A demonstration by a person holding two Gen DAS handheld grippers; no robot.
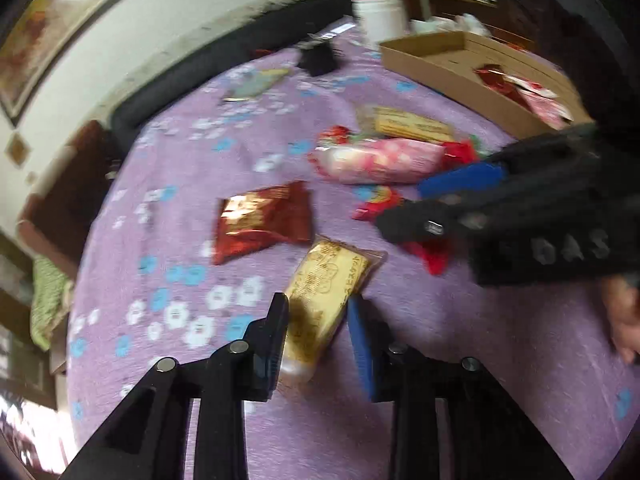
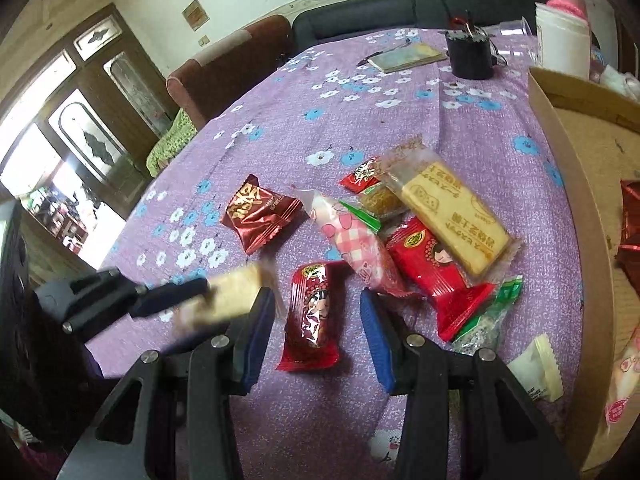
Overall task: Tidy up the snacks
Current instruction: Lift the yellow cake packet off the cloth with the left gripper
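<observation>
Snack packets lie on a purple flowered tablecloth [image 1: 168, 272]. My left gripper [image 1: 318, 320] straddles a yellow biscuit packet [image 1: 324, 292]; the jaws stand apart and whether they grip it is unclear. In the right wrist view that packet [image 2: 228, 296] looks lifted and blurred. My right gripper [image 2: 316, 312] is open over a small red packet [image 2: 314, 320]. It also shows in the left wrist view [image 1: 424, 208]. Near it lie a pink checked packet [image 2: 352, 240], a red packet [image 2: 428, 264], a big biscuit packet [image 2: 452, 216] and a dark red packet [image 2: 260, 216].
A cardboard box [image 2: 568, 168] with several snacks in it stands at the right; it shows at the back right in the left wrist view [image 1: 440, 64]. A black cup [image 2: 468, 56], a notebook [image 2: 404, 56] and a white container [image 2: 564, 40] stand at the back. A cream packet [image 2: 536, 368] lies by the box.
</observation>
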